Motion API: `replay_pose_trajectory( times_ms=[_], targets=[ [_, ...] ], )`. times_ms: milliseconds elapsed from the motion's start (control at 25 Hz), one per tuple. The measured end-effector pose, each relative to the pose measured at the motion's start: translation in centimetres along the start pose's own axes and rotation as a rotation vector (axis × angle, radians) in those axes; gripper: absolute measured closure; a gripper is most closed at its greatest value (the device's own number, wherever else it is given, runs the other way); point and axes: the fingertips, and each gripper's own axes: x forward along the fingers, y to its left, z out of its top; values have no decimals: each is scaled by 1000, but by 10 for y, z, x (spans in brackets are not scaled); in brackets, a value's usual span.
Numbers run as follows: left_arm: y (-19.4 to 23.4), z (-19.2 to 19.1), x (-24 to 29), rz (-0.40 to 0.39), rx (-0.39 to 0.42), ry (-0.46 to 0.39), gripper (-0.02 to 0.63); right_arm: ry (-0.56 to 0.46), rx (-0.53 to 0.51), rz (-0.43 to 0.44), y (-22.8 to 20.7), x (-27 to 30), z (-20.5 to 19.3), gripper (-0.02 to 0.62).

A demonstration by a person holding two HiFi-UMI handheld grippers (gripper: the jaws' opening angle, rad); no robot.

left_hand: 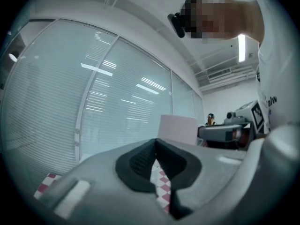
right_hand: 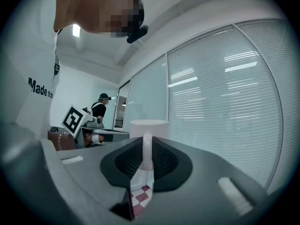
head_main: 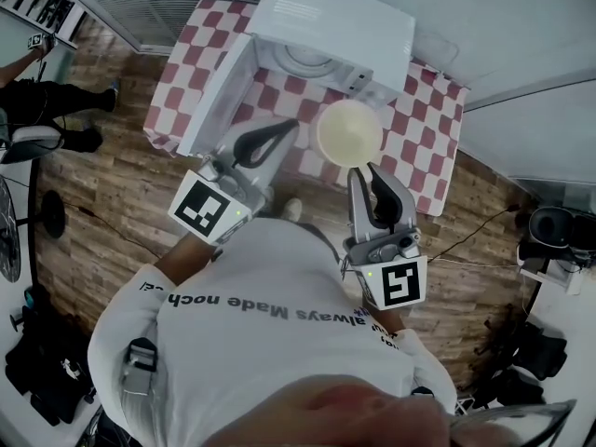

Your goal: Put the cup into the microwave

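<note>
Right gripper (head_main: 368,173) (right_hand: 146,146): fingers (right_hand: 164,161) clamped on handle of cup (head_main: 349,131) (right_hand: 149,127). Cup upright, mouth up, held above desk (head_main: 430,140) with checkered cloth, just in front of microwave (head_main: 331,28), outside cavity. Microwave door (head_main: 212,96) swung open to left; turntable visible inside. Left gripper (head_main: 279,136) (left_hand: 156,146): fingers (left_hand: 136,163) closed together, nothing between them, positioned just beside cup, near open door. Left gripper view shows cup (left_hand: 178,129) ahead.
</note>
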Motion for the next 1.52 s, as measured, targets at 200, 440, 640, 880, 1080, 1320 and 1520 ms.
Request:
replay_pose_trajectory(
  times_ms=[200, 440, 640, 880, 1080, 1320, 1520],
  targets=[
    [23, 7, -5, -18, 8, -7, 603, 0, -27, -3, 7, 20, 2, 554],
    [45, -1, -10, -30, -23, 13, 603, 9, -25, -13, 15, 41, -3, 554],
    [56, -14, -10, -40, -45, 25, 603, 42, -16, -28, 14, 51, -18, 554],
    [65, -38, -5, -45, -63, 45, 603, 82, -10, -33, 13, 59, -46, 554],
    [71, -69, 5, -41, -72, 73, 603, 106, 1, -47, 5, 64, -78, 554],
    [81, -115, 18, -28, -95, 114, 603, 132, 1, -67, -7, 73, -123, 554],
    [92, -145, 30, -4, -103, 125, 603, 143, 5, -97, -24, 83, -156, 554]
  ],
)
